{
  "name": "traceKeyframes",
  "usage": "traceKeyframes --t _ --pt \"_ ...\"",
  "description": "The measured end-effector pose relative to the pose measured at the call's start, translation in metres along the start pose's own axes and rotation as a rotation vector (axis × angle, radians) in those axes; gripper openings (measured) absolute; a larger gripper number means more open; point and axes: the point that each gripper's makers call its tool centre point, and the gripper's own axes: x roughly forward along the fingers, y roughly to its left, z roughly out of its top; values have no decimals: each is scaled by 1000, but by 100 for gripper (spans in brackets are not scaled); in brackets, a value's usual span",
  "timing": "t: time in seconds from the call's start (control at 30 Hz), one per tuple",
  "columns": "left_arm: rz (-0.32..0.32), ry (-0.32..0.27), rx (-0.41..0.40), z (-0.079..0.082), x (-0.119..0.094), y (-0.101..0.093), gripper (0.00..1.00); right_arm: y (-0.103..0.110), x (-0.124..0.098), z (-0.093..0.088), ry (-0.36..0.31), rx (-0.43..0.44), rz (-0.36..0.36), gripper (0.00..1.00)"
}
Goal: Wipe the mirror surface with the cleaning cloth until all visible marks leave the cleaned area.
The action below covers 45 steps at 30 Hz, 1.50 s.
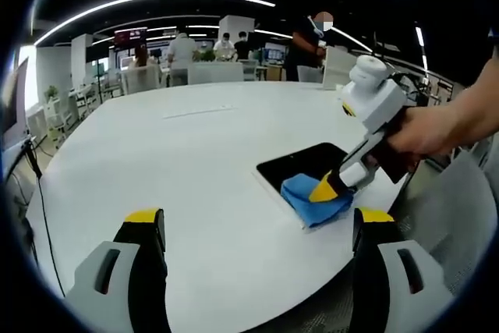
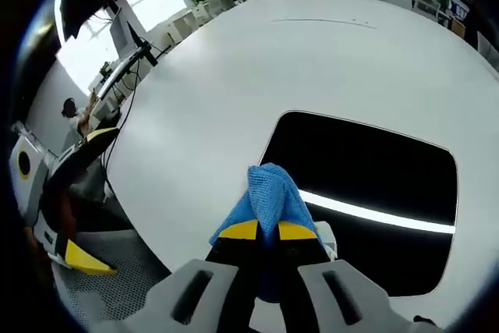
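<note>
A dark rectangular mirror (image 2: 366,185) lies flat on the white table (image 2: 234,68), reflecting a bright ceiling strip. My right gripper (image 2: 267,231) is shut on a blue cleaning cloth (image 2: 269,193), whose bunched end rests on the mirror's near left edge. From the left gripper view, the mirror (image 1: 300,164) sits at the table's right side with the blue cloth (image 1: 308,199) on its near end, pinched by the right gripper (image 1: 326,187), which a hand holds. My left gripper (image 1: 257,220) is open above bare table (image 1: 195,161), left of the mirror, with nothing between its jaws.
The round table's edge runs close to the mirror, with grey floor beyond. Chairs, desks and several people (image 1: 308,40) stand in the office behind the table. A cable (image 1: 43,208) hangs at the table's left side. The left gripper (image 2: 66,193) shows off the table's edge.
</note>
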Motion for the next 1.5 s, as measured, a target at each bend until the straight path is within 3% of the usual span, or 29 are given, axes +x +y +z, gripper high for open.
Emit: traceKeyframes --t 0.27,0.57,0.77,0.93,1.03,1.5 --pt "-2 7 15 -1 -1 -2 99 0 0 0 -18 -18 -12 1" --pt "12 0 12 -1 -3 0 99 -4 -1 2 3 -30 -9 1" --pt "3 -3 12 0 -1 0 99 -10 5 13 8 -16 -6 1" --pt "8 -11 13 1 -3 -1 99 -10 9 14 14 -75 -2 1" --pt "0 -4 12 1 0 -1 99 -11 10 14 21 -58 10 1" --pt "-3 15 26 -2 2 0 97 -16 29 42 17 -61 22 1"
